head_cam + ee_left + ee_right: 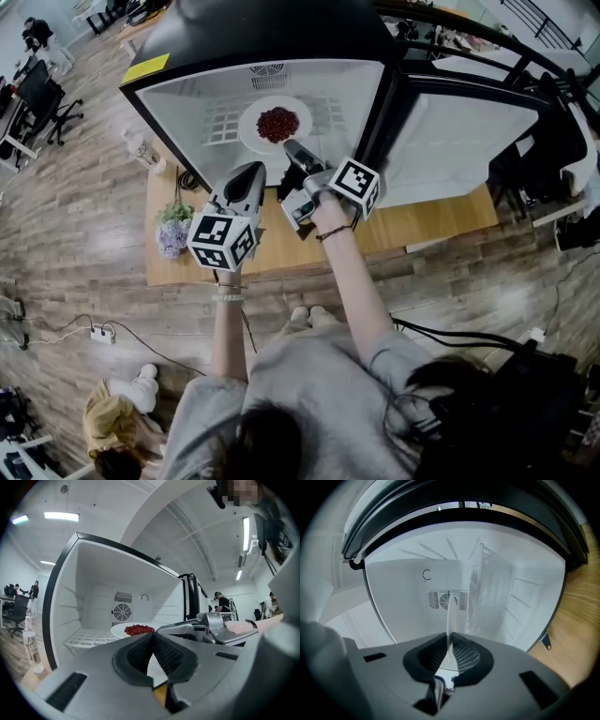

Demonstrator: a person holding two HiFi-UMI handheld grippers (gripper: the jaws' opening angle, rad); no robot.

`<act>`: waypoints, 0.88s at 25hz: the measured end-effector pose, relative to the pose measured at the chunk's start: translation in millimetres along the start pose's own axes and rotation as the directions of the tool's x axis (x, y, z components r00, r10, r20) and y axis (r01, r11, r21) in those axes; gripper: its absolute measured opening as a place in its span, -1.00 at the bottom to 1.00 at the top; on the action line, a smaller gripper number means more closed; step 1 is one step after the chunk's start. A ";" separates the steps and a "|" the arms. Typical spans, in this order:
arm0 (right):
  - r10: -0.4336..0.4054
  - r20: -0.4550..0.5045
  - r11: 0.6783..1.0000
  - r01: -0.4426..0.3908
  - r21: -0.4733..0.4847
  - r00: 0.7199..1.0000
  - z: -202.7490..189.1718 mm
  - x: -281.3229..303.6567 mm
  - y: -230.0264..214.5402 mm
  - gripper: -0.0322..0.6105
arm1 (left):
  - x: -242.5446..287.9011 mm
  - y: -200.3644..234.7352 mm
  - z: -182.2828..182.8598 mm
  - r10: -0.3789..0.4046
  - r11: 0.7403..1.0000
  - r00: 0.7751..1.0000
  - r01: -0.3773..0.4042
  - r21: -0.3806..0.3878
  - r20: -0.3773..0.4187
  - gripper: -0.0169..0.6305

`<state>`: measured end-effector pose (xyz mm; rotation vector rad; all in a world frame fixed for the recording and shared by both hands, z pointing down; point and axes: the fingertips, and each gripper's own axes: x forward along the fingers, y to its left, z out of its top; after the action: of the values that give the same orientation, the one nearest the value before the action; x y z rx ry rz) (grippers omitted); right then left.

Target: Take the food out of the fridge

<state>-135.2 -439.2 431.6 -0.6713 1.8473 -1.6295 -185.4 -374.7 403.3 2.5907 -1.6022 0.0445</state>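
A white plate (277, 125) with a heap of red food (278, 123) is over the wire shelf (221, 120) inside the open fridge (272, 56). My right gripper (293, 151) reaches into the fridge and is shut on the plate's near rim. In the right gripper view the plate (450, 618) shows edge-on as a thin white strip pinched between the pads of the right gripper (451, 651). My left gripper (249, 172) hangs just outside the fridge mouth, shut and holding nothing. From the left gripper (153, 640) I see the plate (123, 630), the food (139, 629) and the right gripper (187, 626).
The fridge stands on a wooden table (422, 230) with its door (469, 141) swung open to the right. A vase of purple flowers (173, 230) and a bottle (142, 150) stand at the table's left end. Chairs and people are around the room.
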 end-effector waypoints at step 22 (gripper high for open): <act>0.090 -0.071 0.996 -0.088 0.020 0.993 -21.1 -63.2 33.4 -0.77 | -47.1 -51.6 25.3 -0.077 0.997 0.994 0.074 0.033 0.078 -0.92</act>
<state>-105.4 -375.8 406.3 -0.5220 1.8842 -1.6285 -161.1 -312.3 371.2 2.7059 -1.5382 -0.0396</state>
